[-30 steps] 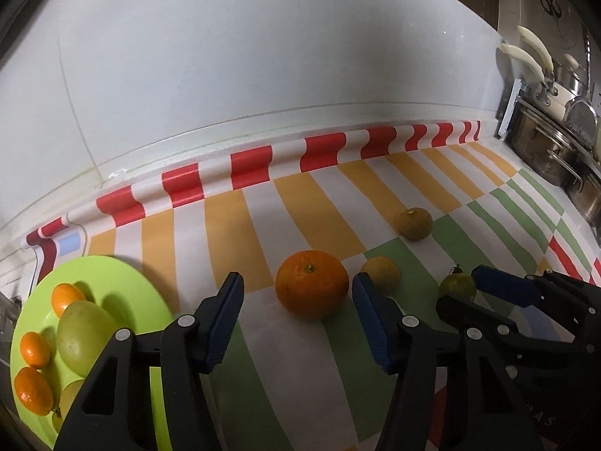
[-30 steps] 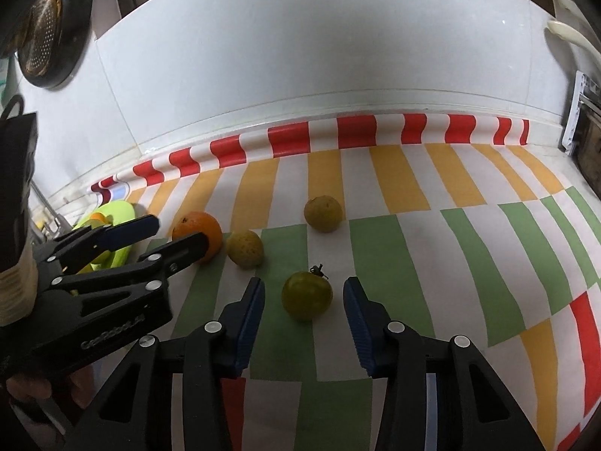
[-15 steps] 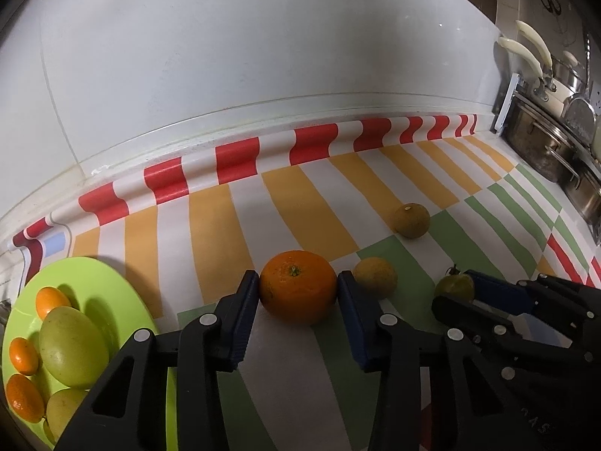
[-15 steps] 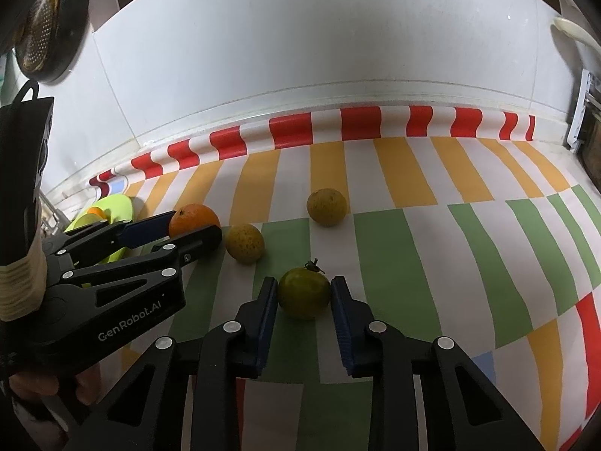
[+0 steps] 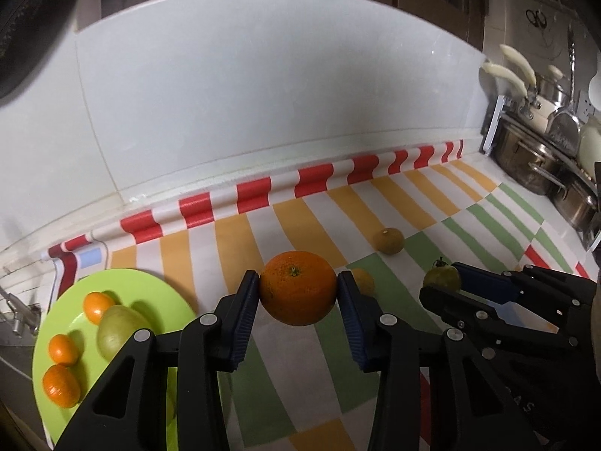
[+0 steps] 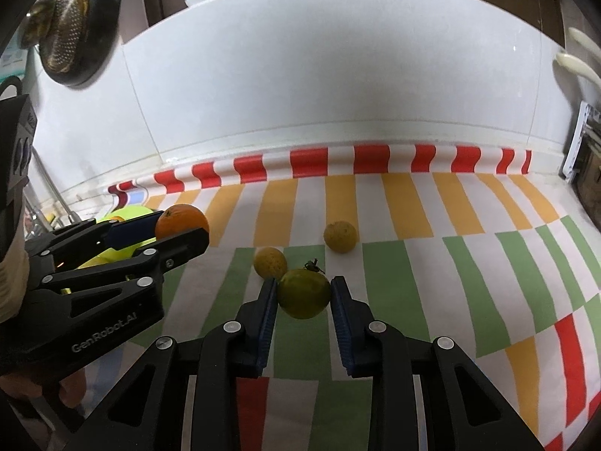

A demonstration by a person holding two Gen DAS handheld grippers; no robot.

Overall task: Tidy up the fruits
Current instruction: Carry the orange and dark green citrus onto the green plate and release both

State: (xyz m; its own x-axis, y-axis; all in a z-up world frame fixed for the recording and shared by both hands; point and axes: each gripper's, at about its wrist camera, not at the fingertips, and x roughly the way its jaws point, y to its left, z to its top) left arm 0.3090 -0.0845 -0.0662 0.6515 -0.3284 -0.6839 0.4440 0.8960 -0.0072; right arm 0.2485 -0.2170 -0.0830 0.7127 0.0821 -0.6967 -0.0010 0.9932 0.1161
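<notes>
Left claw (image 5: 298,293) pinches the large orange (image 5: 298,287) between its blue pads, one pad on each side of the fruit. The orange sits clear of the striped cloth (image 5: 424,195) on the tabletop, with the cloth showing beneath it.

Right claw (image 6: 303,295) is pressed onto the green fruit (image 6: 303,293), which has a small dark stem at its top. The pads contact both flanks. The fruit appears raised off the cloth.

Seen from the left wrist, the right claw lies at 3 o'clock of the orange, with the green fruit at its tip. Seen from the right wrist, the left claw comes in at 9 o'clock with the orange at its tip.

Two small yellowish fruits rest on the cloth. The nearer one (image 6: 270,262) lies just beside the green fruit, at its 10 o'clock in the right wrist view; whether they touch I cannot tell. The farther one (image 6: 340,236) lies apart, at about 1 o'clock of the green fruit.

Green plate (image 5: 124,282) sits at 8 o'clock of the orange in the left wrist view. On it are three small oranges (image 5: 62,348) and a pale green fruit (image 5: 116,329).

Steel pots (image 5: 533,158) stand at the far right end of the tabletop. White tile wall (image 5: 263,105) runs behind it. A dark strainer (image 6: 71,18) hangs at upper left in the right wrist view.
</notes>
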